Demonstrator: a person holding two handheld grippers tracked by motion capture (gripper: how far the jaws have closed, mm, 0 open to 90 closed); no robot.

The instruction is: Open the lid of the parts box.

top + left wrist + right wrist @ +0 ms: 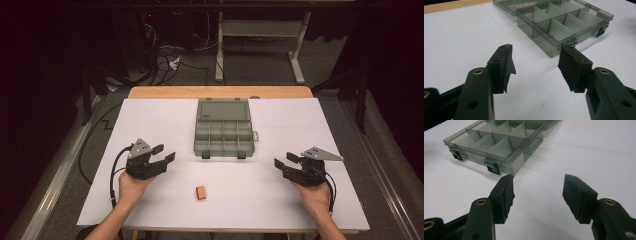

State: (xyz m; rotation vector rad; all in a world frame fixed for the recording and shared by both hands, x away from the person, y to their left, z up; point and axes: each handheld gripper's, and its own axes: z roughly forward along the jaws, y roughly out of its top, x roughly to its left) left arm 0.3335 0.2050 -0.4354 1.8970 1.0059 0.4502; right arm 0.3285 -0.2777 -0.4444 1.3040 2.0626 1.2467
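A white sheet (150, 125) covers most of the table (165, 92), whose bare far edge shows behind it. A compartment box (223, 137) lies open on the sheet at the middle, toward the far side, its lid (223, 109) flat behind the divided tray. A small block (201, 192) lies on the sheet nearer the person, in front of the box and slightly left of it, well apart from it. The left gripper (164, 153) is left of the block, the right gripper (285, 161) right of it, both in front of the box and clear of it.
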